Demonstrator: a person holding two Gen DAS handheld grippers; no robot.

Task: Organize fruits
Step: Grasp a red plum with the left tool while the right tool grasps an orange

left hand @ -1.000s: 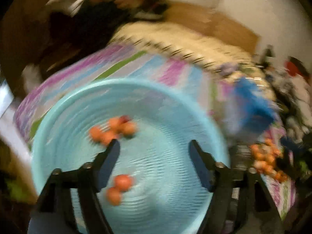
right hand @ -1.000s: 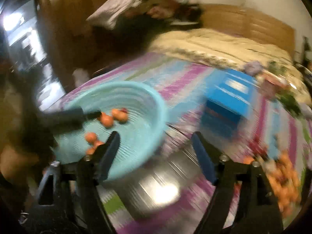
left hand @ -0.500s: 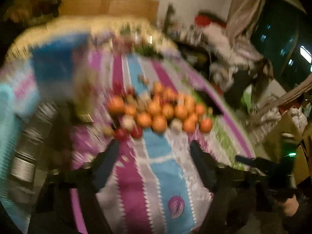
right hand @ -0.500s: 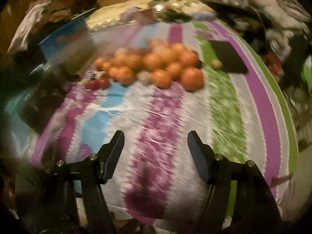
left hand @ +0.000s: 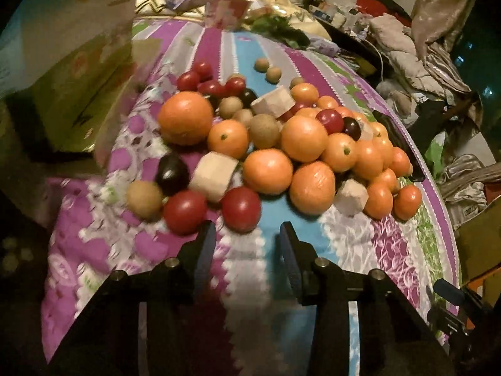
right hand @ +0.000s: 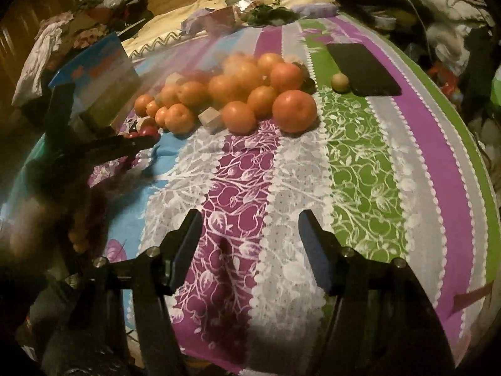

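A pile of fruit lies on the striped cloth: oranges [left hand: 302, 138], red tomatoes [left hand: 241, 209], dark plums [left hand: 171, 173], small brown fruits [left hand: 144, 199] and pale cubes [left hand: 214, 176]. My left gripper [left hand: 245, 244] is open and empty, its fingertips just short of a red tomato. In the right wrist view the same pile [right hand: 238, 91] lies ahead. My right gripper [right hand: 249, 235] is open and empty over bare cloth, well short of the pile. The left gripper [right hand: 137, 144] shows there at the left, pointing at the pile.
A black phone [right hand: 363, 69] lies right of the pile with a small fruit [right hand: 340, 83] beside it. A blue-and-green box [right hand: 100, 91] stands left of the pile. Clutter and greens [left hand: 278, 28] sit at the far end. The table edge curves off on the right.
Both grippers swung away from the light blue basket to the fruit pile. The left one has closed in on the nearest tomatoes. Both stayed open and empty.
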